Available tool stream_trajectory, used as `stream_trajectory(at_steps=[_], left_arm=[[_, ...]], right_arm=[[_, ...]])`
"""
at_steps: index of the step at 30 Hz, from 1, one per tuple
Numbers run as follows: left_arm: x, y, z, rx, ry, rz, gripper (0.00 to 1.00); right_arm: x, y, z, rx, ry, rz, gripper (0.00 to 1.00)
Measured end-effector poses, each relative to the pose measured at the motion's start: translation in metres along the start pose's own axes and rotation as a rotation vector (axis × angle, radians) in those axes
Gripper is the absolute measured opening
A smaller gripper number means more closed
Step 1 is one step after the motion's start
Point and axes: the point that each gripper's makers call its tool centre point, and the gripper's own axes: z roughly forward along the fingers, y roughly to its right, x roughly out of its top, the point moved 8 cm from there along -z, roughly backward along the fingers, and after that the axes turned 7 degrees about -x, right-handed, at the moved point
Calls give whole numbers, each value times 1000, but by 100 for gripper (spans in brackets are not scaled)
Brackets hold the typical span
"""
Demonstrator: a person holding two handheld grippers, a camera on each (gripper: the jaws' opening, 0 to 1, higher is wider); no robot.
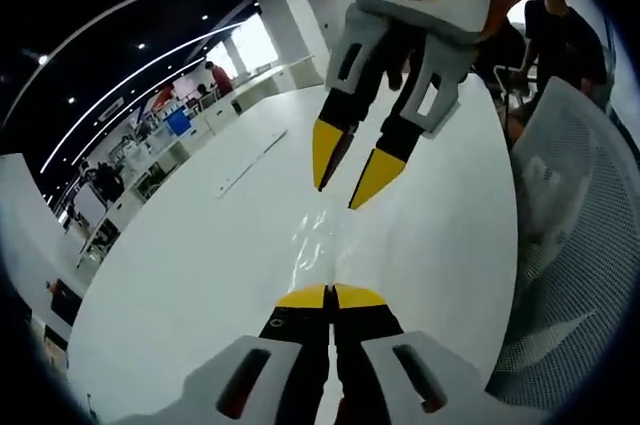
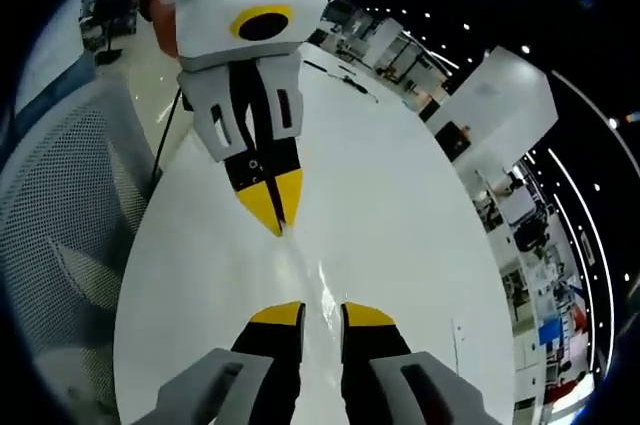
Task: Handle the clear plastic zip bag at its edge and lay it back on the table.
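The clear plastic zip bag shows as faint glints on the white table. My left gripper has its yellow tips pressed together on the bag's near edge. In the left gripper view my right gripper hangs over the bag's far end with its jaws apart. In the right gripper view the right gripper stands open, with the bag stretching away from the gap between its jaws. Across from it the left gripper is shut on the bag's other edge above the table.
A white mesh chair stands at the table's side, also seen as the chair. A person stands behind it. A flat strip lies further out on the table. Desks and people fill the office beyond.
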Motion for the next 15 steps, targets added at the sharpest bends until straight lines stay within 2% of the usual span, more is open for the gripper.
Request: stream_trajectory(at_steps=[10, 15], left_arm=[[3, 2, 0, -15, -9, 25, 0], [5, 3, 0, -22, -15, 41, 0]], right_arm=[[18, -13, 16, 85, 17, -82, 12], [23, -15, 20, 99, 22, -103, 11]])
